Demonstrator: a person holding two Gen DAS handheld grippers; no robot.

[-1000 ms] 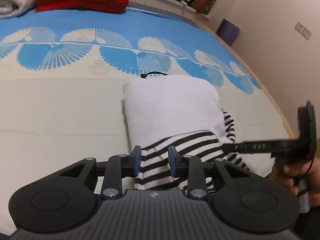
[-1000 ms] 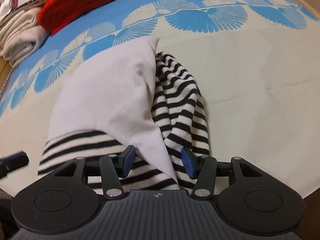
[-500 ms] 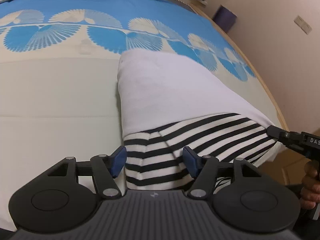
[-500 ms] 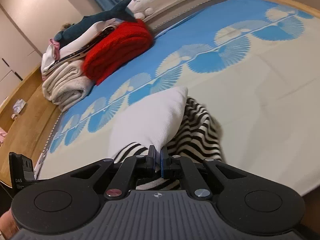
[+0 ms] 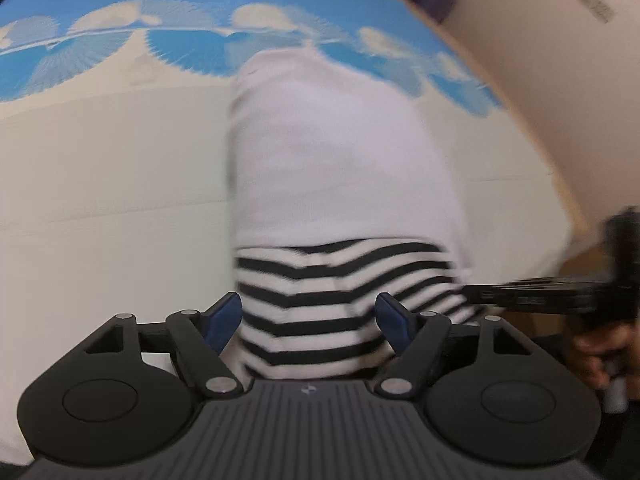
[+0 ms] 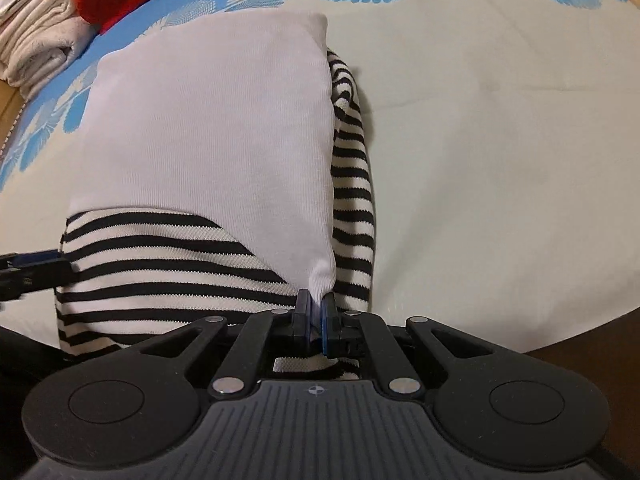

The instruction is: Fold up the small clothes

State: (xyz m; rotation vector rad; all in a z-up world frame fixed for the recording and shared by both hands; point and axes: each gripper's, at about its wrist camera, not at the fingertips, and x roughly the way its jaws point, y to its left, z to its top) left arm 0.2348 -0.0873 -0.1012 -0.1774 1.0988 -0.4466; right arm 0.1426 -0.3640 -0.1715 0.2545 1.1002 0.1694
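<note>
Pinching the near corner of the white-and-striped garment (image 6: pixel 208 128), the right gripper (image 6: pixel 315 309) has its blue pads pressed together on a tongue of white cloth. The left gripper (image 5: pixel 310 322) has just been opening and now stands wide; the garment's striped hem lies between its pads, neither visibly pressing on it, though this view is blurred. Ahead of both tools the garment lies folded on the cream and blue bedspread (image 6: pixel 500 128), its striped sleeve trailing along the right edge.
</note>
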